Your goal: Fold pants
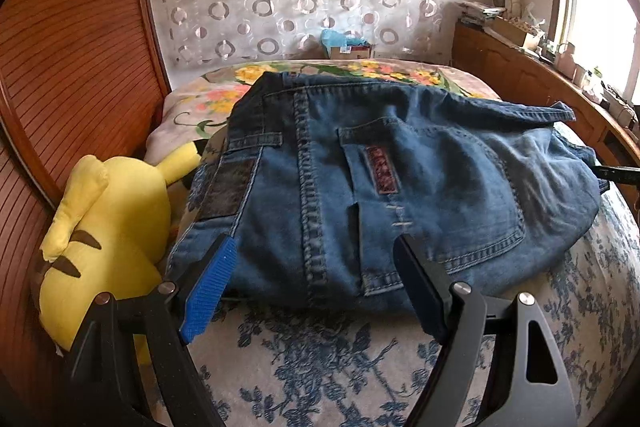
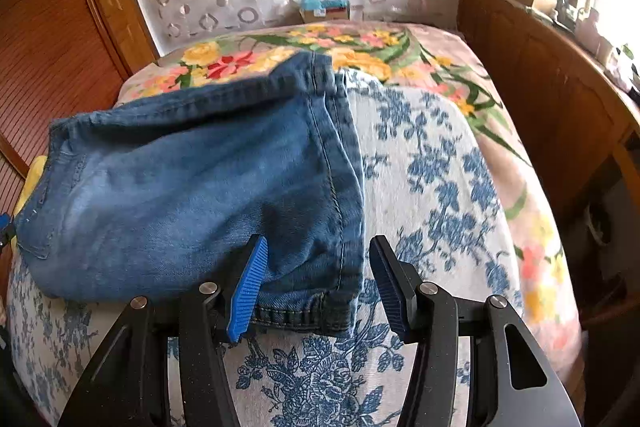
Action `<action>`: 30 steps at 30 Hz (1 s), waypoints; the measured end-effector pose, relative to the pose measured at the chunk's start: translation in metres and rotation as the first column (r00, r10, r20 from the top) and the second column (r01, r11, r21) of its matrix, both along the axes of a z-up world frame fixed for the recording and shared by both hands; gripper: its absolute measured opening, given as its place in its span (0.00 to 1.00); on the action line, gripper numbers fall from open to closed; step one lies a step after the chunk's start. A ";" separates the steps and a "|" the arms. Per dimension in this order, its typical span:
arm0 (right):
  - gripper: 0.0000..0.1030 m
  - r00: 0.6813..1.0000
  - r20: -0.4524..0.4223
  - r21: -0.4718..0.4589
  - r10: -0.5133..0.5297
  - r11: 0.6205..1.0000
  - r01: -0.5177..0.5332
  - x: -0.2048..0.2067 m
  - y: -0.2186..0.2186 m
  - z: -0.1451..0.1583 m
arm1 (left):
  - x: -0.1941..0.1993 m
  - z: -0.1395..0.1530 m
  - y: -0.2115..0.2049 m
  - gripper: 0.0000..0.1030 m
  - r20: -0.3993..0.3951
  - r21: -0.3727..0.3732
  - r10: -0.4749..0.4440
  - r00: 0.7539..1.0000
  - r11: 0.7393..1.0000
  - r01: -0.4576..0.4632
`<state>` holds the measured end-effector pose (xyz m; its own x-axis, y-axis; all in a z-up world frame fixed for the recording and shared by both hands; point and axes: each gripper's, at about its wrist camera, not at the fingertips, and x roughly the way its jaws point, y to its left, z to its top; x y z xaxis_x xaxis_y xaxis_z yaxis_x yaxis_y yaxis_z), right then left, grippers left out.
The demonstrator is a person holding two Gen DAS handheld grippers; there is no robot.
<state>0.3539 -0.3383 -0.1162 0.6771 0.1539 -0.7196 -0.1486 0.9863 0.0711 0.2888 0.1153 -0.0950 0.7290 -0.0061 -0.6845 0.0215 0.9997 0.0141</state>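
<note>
Folded blue jeans (image 1: 400,167) lie on the bed, back pocket (image 1: 440,211) facing up. My left gripper (image 1: 316,247) hovers at their near edge by the waistband. It is open wide and its pads press on nothing. In the right wrist view the jeans (image 2: 180,187) end in a hem corner (image 2: 312,311). My right gripper (image 2: 320,247) stands open around that corner. Its left pad (image 2: 250,291) lies over the denim; the right pad (image 2: 388,291) stays clear of the cloth.
A yellow plush toy (image 1: 108,227) lies left of the jeans against the wooden panel (image 1: 72,47). The bed has a blue-flowered cover (image 2: 440,167) and a bright floral blanket (image 2: 360,43) behind it. A cluttered wooden cabinet (image 2: 540,87) runs along the right. A small box (image 1: 348,47) sits at the far end.
</note>
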 end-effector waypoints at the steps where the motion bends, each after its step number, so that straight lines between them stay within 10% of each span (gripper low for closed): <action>1: 0.53 1.000 -0.007 -0.002 -0.001 1.000 0.001 0.000 0.001 -0.002 | -0.001 -0.001 0.002 0.79 -0.001 0.000 0.005 1.000 1.000 -0.005; 8: 0.50 1.000 0.024 -0.052 0.008 0.999 -0.007 -0.008 0.012 -0.007 | -0.002 -0.006 0.018 0.79 -0.005 0.001 0.049 0.999 0.999 -0.049; 11: 0.19 0.997 0.041 -0.054 0.059 0.997 -0.057 -0.016 0.021 -0.008 | -0.001 -0.006 0.026 0.79 -0.009 0.018 0.083 0.997 0.996 -0.083; 30: 0.17 0.989 0.090 -0.079 0.117 0.991 -0.110 -0.028 0.019 -0.020 | 0.023 -0.026 0.062 0.51 -0.112 -0.018 0.162 0.980 0.986 -0.165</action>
